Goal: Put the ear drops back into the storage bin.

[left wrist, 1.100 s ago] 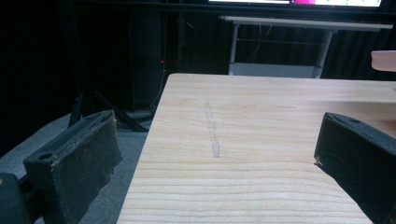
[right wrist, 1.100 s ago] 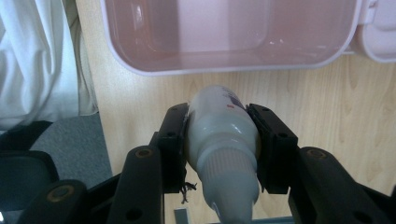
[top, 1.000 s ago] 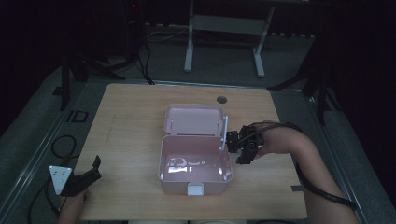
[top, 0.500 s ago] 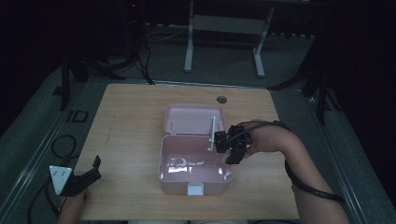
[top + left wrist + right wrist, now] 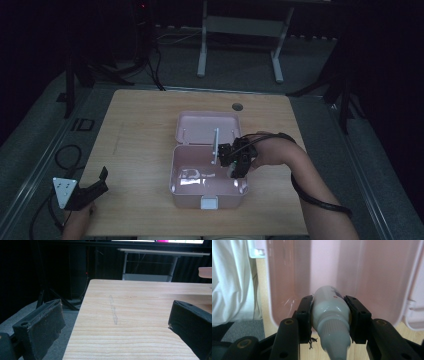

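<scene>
Currently the right tool [image 5: 329, 322] pinches a white bottle [image 5: 331, 315] above the open pink box [image 5: 207, 192] on the worktop [image 5: 140, 145]; lowering and release remain. Left tool [image 5: 117, 327] sits spread, idle.

A darkened lab or recording studio: a lone wooden table [image 5: 150, 150], black surroundings, floor cables [image 5: 67, 155], metal stands [image 5: 240, 30].

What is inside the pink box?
The pink box holds something small and pale, too blurry to name. The right gripper hangs over its right side holding a white bottle, covering that part.
</scene>
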